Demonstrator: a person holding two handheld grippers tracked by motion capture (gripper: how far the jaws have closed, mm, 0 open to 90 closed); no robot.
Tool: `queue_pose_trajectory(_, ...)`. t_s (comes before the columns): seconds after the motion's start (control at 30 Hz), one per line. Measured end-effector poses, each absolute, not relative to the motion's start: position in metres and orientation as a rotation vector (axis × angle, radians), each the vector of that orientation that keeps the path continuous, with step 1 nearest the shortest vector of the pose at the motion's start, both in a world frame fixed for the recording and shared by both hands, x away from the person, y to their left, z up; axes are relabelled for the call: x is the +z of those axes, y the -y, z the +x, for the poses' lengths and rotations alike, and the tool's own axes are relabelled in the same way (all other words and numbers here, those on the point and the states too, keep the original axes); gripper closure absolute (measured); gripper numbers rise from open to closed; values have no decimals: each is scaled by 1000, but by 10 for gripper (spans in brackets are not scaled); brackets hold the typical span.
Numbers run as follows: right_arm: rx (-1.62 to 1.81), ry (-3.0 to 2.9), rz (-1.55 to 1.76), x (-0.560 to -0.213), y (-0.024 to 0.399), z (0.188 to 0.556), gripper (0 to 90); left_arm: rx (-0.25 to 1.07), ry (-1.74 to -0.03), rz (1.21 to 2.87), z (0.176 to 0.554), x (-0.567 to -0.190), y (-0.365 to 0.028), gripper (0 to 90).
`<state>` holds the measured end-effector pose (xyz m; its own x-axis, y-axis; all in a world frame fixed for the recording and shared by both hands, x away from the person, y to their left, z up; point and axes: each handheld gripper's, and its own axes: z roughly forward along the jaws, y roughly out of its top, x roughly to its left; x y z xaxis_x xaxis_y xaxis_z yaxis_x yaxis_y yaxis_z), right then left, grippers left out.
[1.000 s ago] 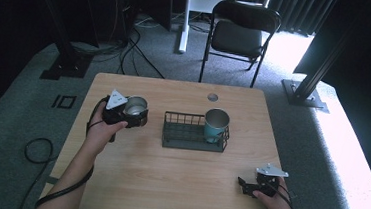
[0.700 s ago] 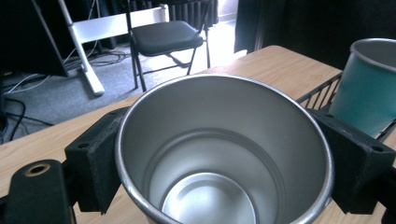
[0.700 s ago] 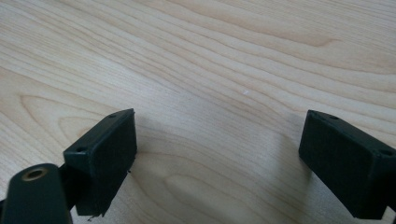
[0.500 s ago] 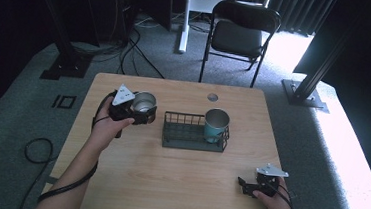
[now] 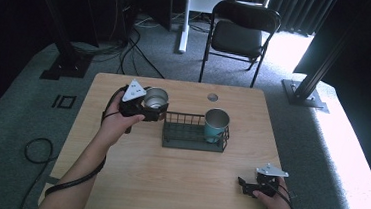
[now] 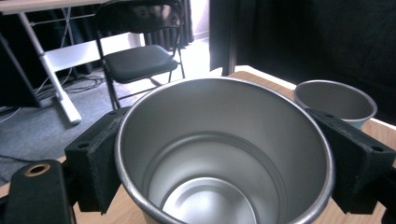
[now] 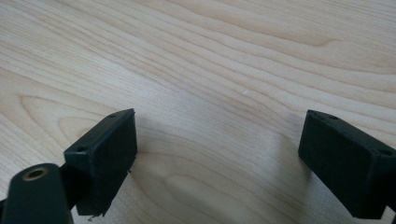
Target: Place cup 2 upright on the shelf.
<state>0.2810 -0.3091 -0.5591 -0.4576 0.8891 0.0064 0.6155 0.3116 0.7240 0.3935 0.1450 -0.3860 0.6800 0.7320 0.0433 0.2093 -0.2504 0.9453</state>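
A bare steel cup [image 5: 154, 100] hangs above the table's left half, my left gripper [image 5: 149, 106] shut on it. In the left gripper view the steel cup [image 6: 224, 154] sits upright between my two black pads [image 6: 100, 163], which press on its sides. It is just left of a black wire rack [image 5: 194, 131] at the table's middle. A teal cup with a steel inside [image 5: 216, 124] stands in the rack's right end; its rim [image 6: 336, 98] shows beyond the held cup. My right gripper [image 5: 247, 185] rests near the table's front right, jaws wide apart over bare wood [image 7: 219, 112].
The wooden table [image 5: 167, 183] has a round cable hole [image 5: 212, 96] near its far edge. A black folding chair [image 5: 241, 36] stands behind the table. Cables lie on the grey carpet at the left.
My left gripper has lifted the steel cup and carried it right, closer to the wire rack. The right gripper has kept still.
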Motion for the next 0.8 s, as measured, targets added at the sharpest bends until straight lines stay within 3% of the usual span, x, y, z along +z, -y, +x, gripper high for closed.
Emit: queue_pose_trajectory(0.8,943,-2188,1339,-559,309,281,111,552,-733,1747,405,-386,-89,140)
